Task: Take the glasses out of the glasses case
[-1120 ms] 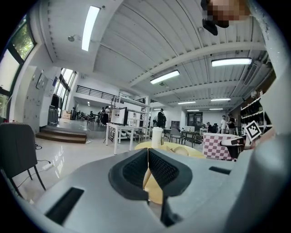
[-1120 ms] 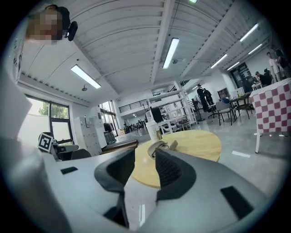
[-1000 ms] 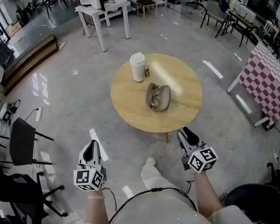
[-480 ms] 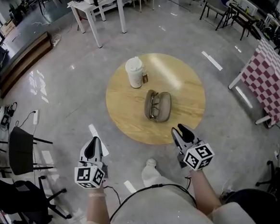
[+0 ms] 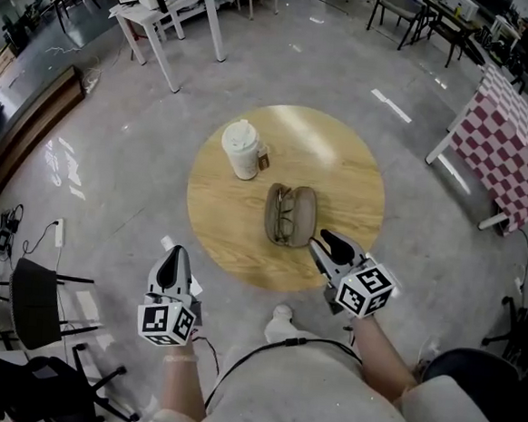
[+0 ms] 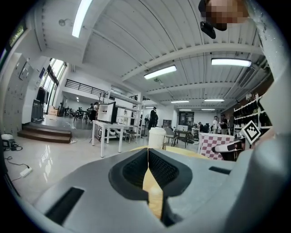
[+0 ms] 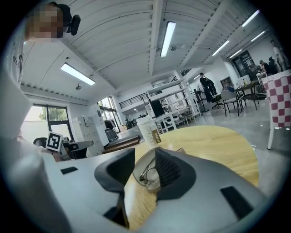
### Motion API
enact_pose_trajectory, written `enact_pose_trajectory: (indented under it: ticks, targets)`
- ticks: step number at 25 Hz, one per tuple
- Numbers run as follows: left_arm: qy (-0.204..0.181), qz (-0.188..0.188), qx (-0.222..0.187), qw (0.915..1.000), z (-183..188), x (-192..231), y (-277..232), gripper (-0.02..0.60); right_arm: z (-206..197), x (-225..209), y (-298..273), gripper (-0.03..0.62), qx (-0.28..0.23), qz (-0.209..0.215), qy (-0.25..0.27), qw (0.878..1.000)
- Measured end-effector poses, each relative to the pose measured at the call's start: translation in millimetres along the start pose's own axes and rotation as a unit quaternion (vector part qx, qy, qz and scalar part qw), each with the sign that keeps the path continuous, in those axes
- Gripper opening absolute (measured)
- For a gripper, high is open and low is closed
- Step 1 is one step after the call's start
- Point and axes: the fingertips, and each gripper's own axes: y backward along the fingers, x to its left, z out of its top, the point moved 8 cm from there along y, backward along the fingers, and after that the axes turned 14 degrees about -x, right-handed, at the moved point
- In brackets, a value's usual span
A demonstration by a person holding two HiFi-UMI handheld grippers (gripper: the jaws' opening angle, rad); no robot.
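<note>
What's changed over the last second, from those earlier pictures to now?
The right gripper has moved forward, from off the table to over its near edge. It now sits just short of the glasses case, open and gripping nothing. The person has stepped closer to the table. Unchanged: the glasses lie in the open case, the cup stands apart from it, and the left gripper hangs back off the table, shut.

No print can be read. The white lidded cup on the bench wears a small brown label with pale lettering, too blurred to make out. The cubes on the left claw and right claw show only black-and-white square markers.
</note>
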Motion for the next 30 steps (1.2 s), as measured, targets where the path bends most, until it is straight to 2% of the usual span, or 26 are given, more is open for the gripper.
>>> enact_pose_trajectory:
  ticks: [5, 12, 19, 24, 30]
  targets:
    - [0.009, -0.031, 0.01, 0.9994, -8.8, -8.4, -23.0, 0.006, -0.7, -1.2, -4.3, 0.147, 0.004, -0.013, -0.008, 1.0]
    - [0.015, -0.088, 0.023, 0.9957, -14.2, -1.5, -64.0, 0.006, -8.4, -1.2, -11.9, 0.147, 0.013, -0.057, -0.02, 0.998]
    - [-0.005, -0.196, 0.039, 0.9798, 1.0, 9.1, -133.1, 0.006, -9.8, 12.3, -30.2, 0.147, 0.015, -0.122, -0.028, 0.992]
    - [0.009, -0.233, 0.045, 0.9714, -1.9, 22.8, -166.7, 0.006, -19.0, 20.8, -47.8, 0.147, 0.03, -0.164, -0.031, 0.986]
    - [0.028, -0.267, 0.056, 0.9617, -14.4, 24.1, -192.2, 0.006, -27.7, 25.7, -61.5, 0.141, 0.071, -0.209, -0.029, 0.975]
